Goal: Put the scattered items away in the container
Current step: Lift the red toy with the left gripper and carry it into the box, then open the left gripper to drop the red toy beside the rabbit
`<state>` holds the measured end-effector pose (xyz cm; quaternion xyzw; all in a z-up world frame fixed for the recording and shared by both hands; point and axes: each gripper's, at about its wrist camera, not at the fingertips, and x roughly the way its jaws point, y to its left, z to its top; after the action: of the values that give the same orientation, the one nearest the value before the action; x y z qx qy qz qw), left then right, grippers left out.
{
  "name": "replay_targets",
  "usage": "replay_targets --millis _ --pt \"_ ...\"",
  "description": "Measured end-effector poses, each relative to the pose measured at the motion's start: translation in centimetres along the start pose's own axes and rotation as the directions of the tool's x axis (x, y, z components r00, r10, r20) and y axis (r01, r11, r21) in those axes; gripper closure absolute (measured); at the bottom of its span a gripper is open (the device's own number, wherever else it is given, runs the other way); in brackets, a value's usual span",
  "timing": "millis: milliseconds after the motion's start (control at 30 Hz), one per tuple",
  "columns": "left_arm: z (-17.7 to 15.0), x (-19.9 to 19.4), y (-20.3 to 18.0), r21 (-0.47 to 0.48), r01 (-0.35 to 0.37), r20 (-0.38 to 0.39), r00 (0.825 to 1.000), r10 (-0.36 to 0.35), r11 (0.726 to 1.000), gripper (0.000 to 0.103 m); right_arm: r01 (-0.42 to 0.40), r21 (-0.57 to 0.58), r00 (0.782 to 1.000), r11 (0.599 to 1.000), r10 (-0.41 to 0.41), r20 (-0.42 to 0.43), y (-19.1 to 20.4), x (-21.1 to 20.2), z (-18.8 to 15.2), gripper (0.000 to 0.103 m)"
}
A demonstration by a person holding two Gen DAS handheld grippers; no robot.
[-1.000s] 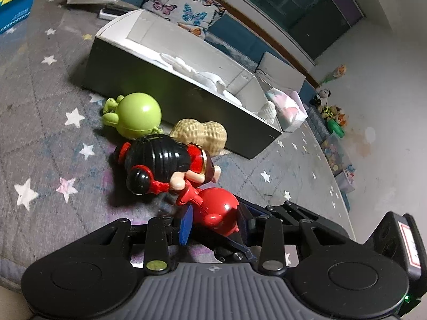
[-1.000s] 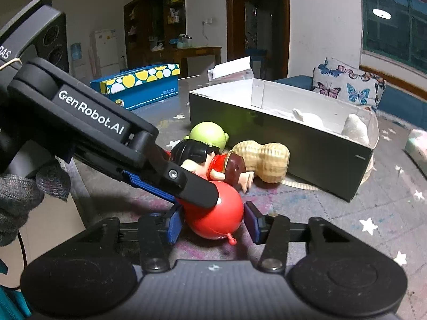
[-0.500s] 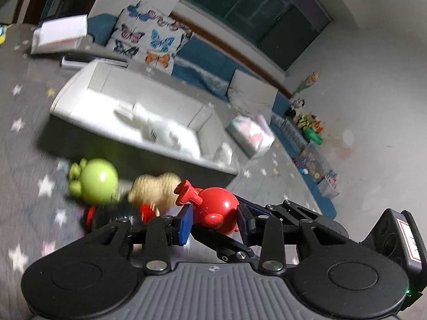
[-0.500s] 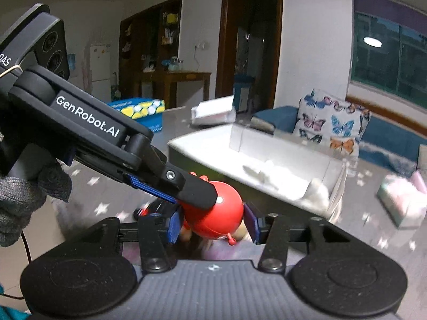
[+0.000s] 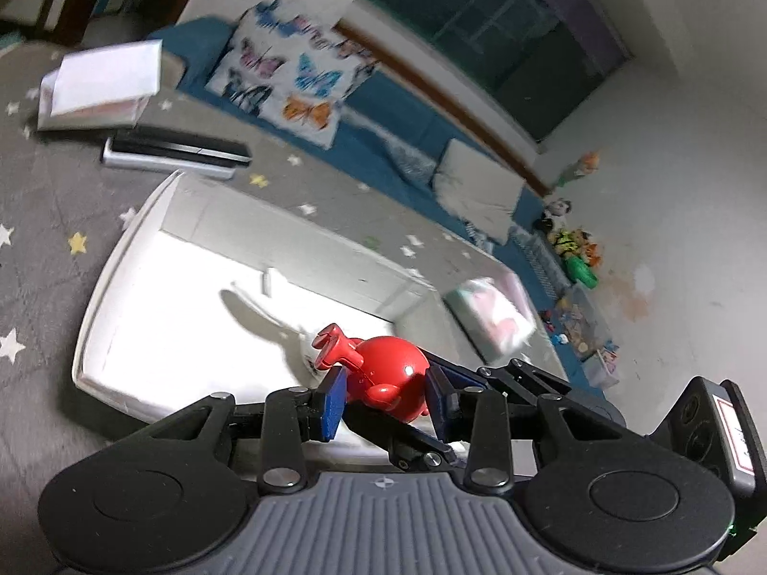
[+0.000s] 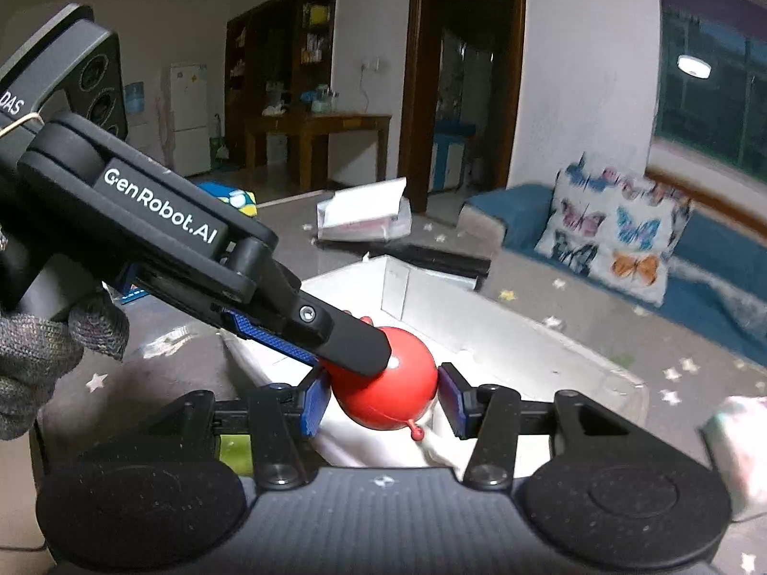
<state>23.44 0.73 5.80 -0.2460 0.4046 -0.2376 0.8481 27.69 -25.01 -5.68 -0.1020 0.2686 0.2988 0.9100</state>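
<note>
A round red toy is held between the blue pads of both grippers at once. My left gripper is shut on it, and my right gripper is shut on it from another side. The left gripper's black finger crosses the right wrist view and rests on the toy. Both grippers hold the toy in the air above the open white box, over its near end. A white soft thing lies inside the box.
The box stands on a grey star-patterned mat. A black flat case and a white folded box lie behind it. A butterfly cushion and blue sofa are further back. A pastel packet lies right of the box.
Both grippers lifted the red toy off the mat and carried it up and over the white box. The green toy, peanut toy and black-haired doll dropped out of view.
</note>
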Motion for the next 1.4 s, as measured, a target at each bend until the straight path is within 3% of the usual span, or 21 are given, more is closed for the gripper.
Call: replay_targets --millis 167,333,667,967,1200,1267,1300,1400 --pt "1.7 2.7 2.7 -0.058 -0.037 -0.062 0.998 0.034 0.998 0.064 -0.047 0.043 0.995 0.998 0.05 -0.091 -1.9 4.3 0.7 0.054" --pt "2.4 4.6 3.8 -0.052 -0.07 -0.104 0.992 0.064 0.996 0.064 -0.076 0.076 0.982 0.994 0.088 -0.167 -3.0 7.0 0.5 0.054" --pt "3.0 6.6 5.3 -0.093 -0.082 -0.142 0.987 0.068 0.992 0.064 -0.067 0.039 0.958 0.997 0.075 -0.277 -3.5 9.9 0.9 0.054" --pt "2.4 6.4 5.9 -0.121 -0.089 -0.154 0.986 0.07 0.989 0.062 -0.089 0.028 0.963 0.996 0.093 -0.251 -3.5 7.9 1.3 0.054" --pt "2.6 6.6 5.7 -0.118 -0.092 -0.155 0.985 0.073 0.989 0.061 -0.013 -0.057 0.955 0.998 -0.004 -0.297 -4.4 6.1 0.8 0.054" --pt "2.6 6.6 5.7 -0.11 -0.094 -0.154 0.985 0.076 0.99 0.061 0.001 -0.078 0.943 0.997 -0.027 -0.331 -4.8 6.3 0.2 0.057" --pt "2.6 6.7 5.6 -0.108 -0.094 -0.155 0.985 0.077 0.99 0.061 0.002 -0.082 0.939 0.997 -0.03 -0.342 -4.8 6.4 0.1 0.066" --pt "2.6 6.8 5.6 -0.107 -0.094 -0.159 0.984 0.076 0.99 0.06 0.005 -0.105 0.937 0.995 -0.042 -0.348 -4.6 6.8 -0.2 0.067"
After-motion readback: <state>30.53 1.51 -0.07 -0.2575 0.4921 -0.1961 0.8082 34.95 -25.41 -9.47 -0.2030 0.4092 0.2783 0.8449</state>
